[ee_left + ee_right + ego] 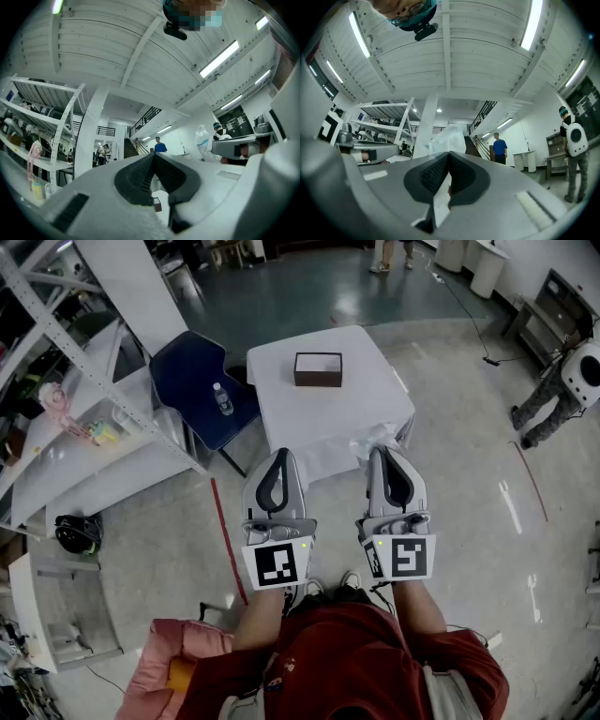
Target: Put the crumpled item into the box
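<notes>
Glossy grey floor (450, 474), white shelving (112, 470), blue chair (192, 381), seemingly a staircase (127, 149) beyond.

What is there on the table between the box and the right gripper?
In the head view, only bare white tablecloth lies between the box and the right gripper, which is shut on the crumpled plastic.

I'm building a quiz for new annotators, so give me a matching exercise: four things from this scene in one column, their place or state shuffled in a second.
1. box
2. water bottle
3. crumpled plastic
4. left gripper

a. jaws together, nothing between them
b. on the white table
c. on the blue chair
d. pinched at the tips of the right gripper

Pairs: 1-b, 2-c, 3-d, 4-a.
</notes>
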{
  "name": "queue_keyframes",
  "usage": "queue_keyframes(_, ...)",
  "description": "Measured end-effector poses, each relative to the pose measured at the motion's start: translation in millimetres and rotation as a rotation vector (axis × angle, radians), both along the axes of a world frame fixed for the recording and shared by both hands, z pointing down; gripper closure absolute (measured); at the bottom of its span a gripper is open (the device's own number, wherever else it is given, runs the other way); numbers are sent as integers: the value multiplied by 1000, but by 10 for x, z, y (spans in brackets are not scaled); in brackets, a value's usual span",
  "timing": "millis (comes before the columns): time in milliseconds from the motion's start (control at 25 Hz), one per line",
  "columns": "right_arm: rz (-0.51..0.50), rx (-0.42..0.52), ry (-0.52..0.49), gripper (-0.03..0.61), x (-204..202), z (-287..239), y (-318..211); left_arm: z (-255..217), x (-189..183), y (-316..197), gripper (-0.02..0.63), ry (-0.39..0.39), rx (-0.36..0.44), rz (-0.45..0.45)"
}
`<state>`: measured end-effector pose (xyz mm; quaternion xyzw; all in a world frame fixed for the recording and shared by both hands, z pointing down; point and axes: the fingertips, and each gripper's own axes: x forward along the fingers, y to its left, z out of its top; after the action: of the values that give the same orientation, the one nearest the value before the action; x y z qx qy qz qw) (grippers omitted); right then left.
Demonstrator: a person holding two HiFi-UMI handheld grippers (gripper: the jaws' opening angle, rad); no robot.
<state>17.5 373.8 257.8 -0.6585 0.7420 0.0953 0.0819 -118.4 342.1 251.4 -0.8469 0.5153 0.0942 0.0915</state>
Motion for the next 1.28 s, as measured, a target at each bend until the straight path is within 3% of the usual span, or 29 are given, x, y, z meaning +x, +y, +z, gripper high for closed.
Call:
queue_keyframes(200,-2,-7,6,577,182,50,123,-58,234,164,611,31,23,12)
queue_keyframes(760,-5,11,-46,575,583,29,94,-49,745,108,611,11,19,51)
queue_keyframes(1280,-38,17,-80,577,1092,108,72,-18,1279,114,611,-2,14,33)
